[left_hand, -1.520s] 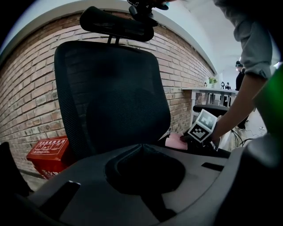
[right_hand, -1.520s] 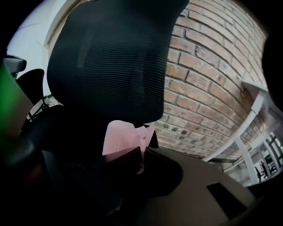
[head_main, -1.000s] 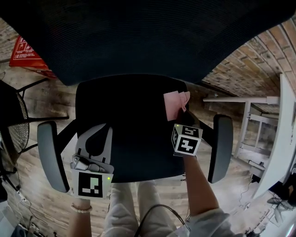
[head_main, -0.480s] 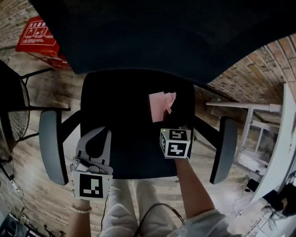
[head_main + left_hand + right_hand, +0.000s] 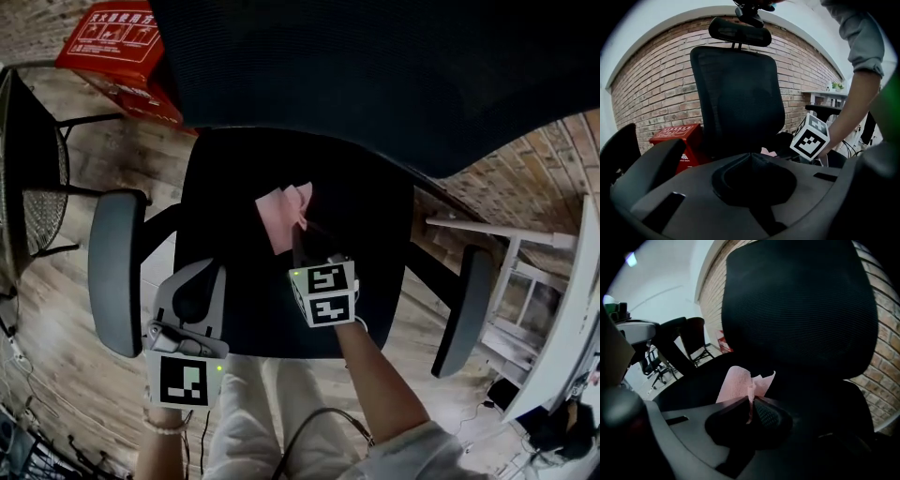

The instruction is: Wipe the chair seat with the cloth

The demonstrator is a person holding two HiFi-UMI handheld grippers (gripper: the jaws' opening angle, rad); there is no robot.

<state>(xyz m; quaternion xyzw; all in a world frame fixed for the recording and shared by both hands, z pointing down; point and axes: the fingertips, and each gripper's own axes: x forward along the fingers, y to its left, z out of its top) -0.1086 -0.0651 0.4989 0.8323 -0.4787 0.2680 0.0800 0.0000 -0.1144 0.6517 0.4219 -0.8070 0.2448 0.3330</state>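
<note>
The black office chair's seat fills the middle of the head view, below its mesh backrest. A pink cloth lies against the seat's middle, pinched at one edge by my right gripper, which is shut on it. In the right gripper view the cloth sticks up between the closed jaws, with the backrest behind. My left gripper hovers over the seat's front left corner, jaws together and holding nothing. The left gripper view shows the backrest and the right gripper's marker cube.
Grey armrests stand at the left and right of the seat. A red box sits on the wooden floor at the back left, beside another black chair. A white table frame stands at the right. The person's legs are just below the seat.
My right gripper has dragged the pink cloth leftward across the seat, from its right side to about the middle. The left gripper has stayed near the front left corner.
</note>
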